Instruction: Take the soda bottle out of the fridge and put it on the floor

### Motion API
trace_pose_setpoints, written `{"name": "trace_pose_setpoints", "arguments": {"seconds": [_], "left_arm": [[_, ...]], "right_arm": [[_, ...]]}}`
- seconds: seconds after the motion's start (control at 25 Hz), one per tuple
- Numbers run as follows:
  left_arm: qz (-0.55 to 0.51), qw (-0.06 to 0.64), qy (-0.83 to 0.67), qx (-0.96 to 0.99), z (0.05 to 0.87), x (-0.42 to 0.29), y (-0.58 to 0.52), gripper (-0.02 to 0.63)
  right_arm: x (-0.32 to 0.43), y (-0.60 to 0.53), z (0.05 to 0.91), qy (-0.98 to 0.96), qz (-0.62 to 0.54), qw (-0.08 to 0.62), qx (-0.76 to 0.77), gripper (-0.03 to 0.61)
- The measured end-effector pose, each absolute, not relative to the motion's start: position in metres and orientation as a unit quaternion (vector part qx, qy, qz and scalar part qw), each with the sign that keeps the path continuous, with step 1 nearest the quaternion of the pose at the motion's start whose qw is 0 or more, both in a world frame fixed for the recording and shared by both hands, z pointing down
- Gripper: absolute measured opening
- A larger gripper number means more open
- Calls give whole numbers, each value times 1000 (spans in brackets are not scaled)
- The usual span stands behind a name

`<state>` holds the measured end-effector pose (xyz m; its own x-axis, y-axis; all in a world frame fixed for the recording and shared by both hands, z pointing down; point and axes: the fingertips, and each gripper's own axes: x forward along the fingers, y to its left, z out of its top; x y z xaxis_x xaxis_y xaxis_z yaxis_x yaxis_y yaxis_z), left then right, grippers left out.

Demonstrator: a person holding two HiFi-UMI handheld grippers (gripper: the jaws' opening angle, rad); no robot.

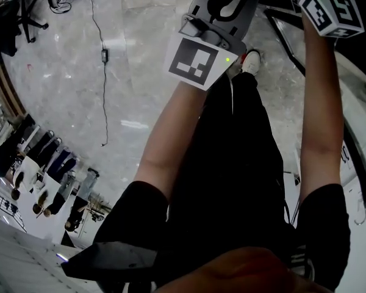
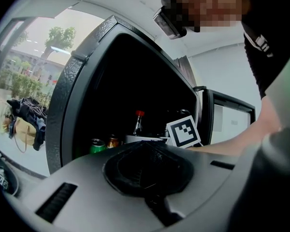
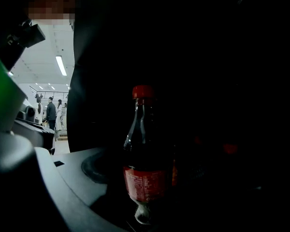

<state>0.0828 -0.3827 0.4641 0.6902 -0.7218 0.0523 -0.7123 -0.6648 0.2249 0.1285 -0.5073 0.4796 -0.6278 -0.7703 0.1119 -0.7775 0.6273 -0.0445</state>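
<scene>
**Item under inspection.** The soda bottle (image 3: 145, 149) is a dark cola bottle with a red cap and a red label band. It stands upright inside the unlit fridge (image 2: 63, 110), so it is not yet out and nowhere near the floor (image 1: 79, 72).

**Handling assessment.**
- The liquid looks dark well up into the neck, so the bottle is judged full and fairly heavy for its size.
- The body looks rigid and smooth. Whether it is glass or plastic cannot be told.
- If it is chilled the surface may be slick, so a light pinch could let it slide.
- The recommended hold is across the body at the label band, where the sides run straightest.
- The tapering neck and the cap are judged poor places to grip: the bottle could swing or slip downward.

**Right gripper (image 3: 145, 199).**
- Its jaws stand spread wide.
- The near jaw shows as a grey slab at 8 o'clock in the right gripper view. The other is lost in shadow.
- The bottle stands at the centre of that view, between or just ahead of the open jaws, with its cap toward 12 o'clock.
- No pad is seen pressing on it.

**Left gripper (image 2: 147, 163).**
- Its jaws are pressed together on nothing, outside the fridge.
- In the left gripper view the bottle sits at 12 o'clock beyond the tips. The right gripper's marker cube is at 1 o'clock, just beside the bottle.
- Two cans (image 2: 104, 144) stand at 11 o'clock, clear of the bottle
</scene>
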Motion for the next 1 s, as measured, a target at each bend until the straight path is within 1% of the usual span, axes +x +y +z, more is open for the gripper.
{"name": "trace_pose_setpoints", "arguments": {"seconds": [0.44, 0.56, 0.72, 0.84, 1.0], "left_arm": [[-12, 104, -410, 906, 455, 72, -386, -2], [-10, 99, -417, 903, 462, 68, -377, -2], [-16, 101, -430, 897, 457, 61, -365, -2], [-21, 100, -446, 889, 452, 58, -353, -2], [-10, 93, -466, 880, 463, 50, -331, -2]], "right_arm": [[118, -514, 463, -912, 28, 39, 408, 318], [115, -497, 464, -920, 22, 34, 391, 318], [104, -472, 445, -929, 19, 19, 368, 318], [93, -448, 437, -941, 14, 20, 337, 318], [76, -413, 447, -955, 30, 25, 295, 318]]}}
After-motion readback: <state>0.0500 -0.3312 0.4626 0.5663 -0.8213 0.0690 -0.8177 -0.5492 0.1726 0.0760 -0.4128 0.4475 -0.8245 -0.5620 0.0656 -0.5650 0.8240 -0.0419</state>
